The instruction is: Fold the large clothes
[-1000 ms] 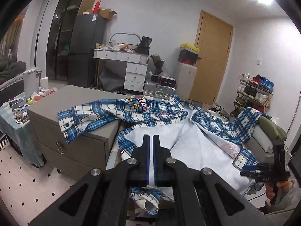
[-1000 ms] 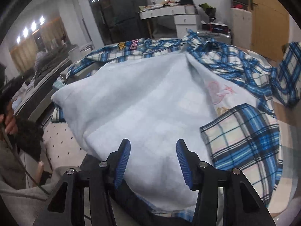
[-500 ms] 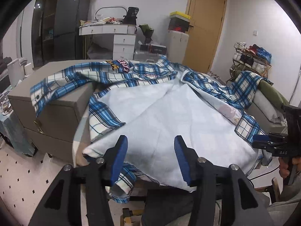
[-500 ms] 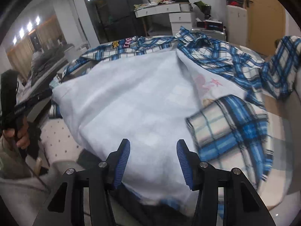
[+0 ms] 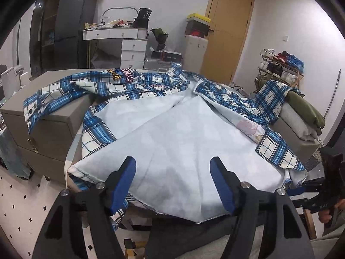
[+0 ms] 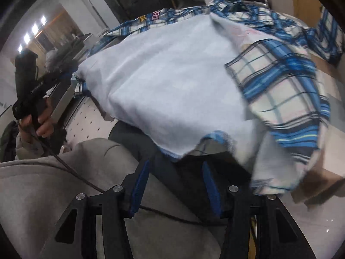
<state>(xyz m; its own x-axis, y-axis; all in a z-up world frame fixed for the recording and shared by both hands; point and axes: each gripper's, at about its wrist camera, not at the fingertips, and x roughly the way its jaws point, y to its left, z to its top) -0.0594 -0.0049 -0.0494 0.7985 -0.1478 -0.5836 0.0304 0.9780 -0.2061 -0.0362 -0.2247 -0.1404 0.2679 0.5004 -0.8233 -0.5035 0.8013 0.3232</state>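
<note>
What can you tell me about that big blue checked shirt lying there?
The shirt is a large blue, white and black plaid garment lying opened out, its pale, fleecy-looking lining facing up. Colourful lettering shows near the far end. One sleeve drapes over a grey cabinet; the other side runs onto a grey cushion. The near hem hangs off the edge, free of both tools.

Jacket [image 5: 151,90]: blue, white and black plaid outside, with a pale blue lining [image 5: 176,142] beside the grey cabinet [image 5: 54,125]. Beyond the cabinet stand white drawers [image 5: 132,52] and a tan door [image 5: 226,36]. Gripper pads [image 5: 124,185]: blue.
</note>
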